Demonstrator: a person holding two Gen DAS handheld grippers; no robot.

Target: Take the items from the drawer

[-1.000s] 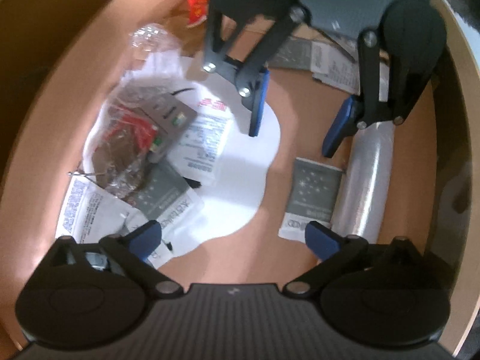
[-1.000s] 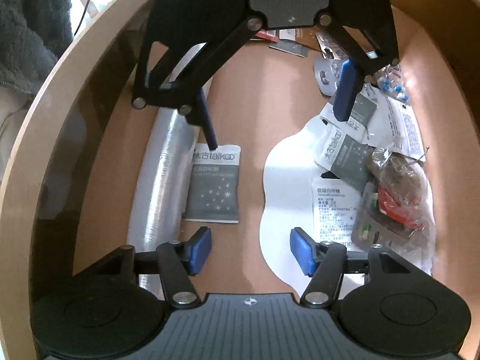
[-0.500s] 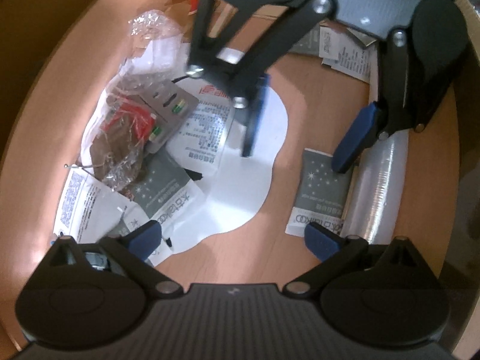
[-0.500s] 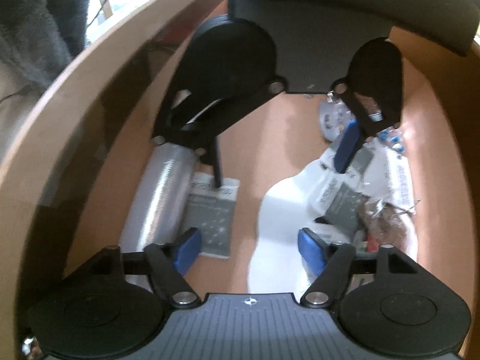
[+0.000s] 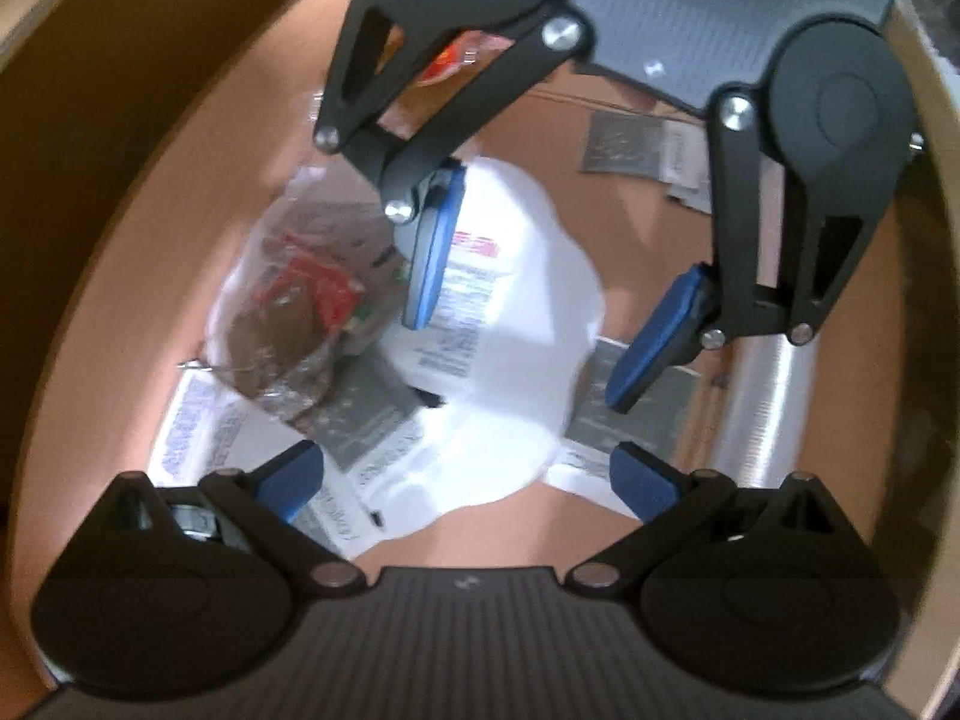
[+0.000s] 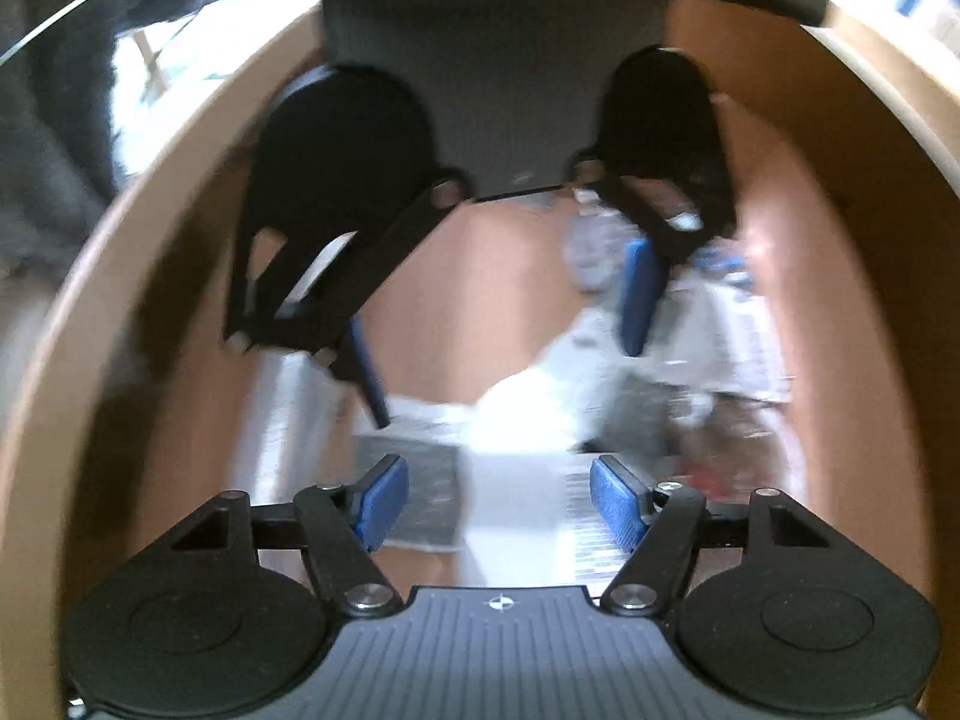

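So, drawer (image 5: 120, 240): it is still holding all the task's items, loose on its floor; nothing is lifted yet.
Crinkly bag (image 5: 288, 324): it is lying at the left on top of leaflets. A grab here is risking dragging the papers up with it, and thin film is likely to slip from flat pads.
Left gripper (image 5: 468, 480): it is hanging wide open at the near side, holding nothing, over the near edge of the white sheet (image 5: 522, 324).
White sheet: it is lying in the middle, partly covering the grey packets beside it. Being flat, it is giving the pads no edge to bite.
Right gripper (image 6: 498, 501): it is standing partly open with nothing between its pads, its jaws having just been closing a little. It is hovering over both the sheet and the grey sachet (image 5: 636, 414), so a close here is risking pinching both, or neither.
Both grippers: they are pointing down close together, face to face, so a hasty reach is risking a knock.
Film roll (image 5: 762, 408): it is lying at the right just beside the sachet, and a nudge is likely to send it rolling.
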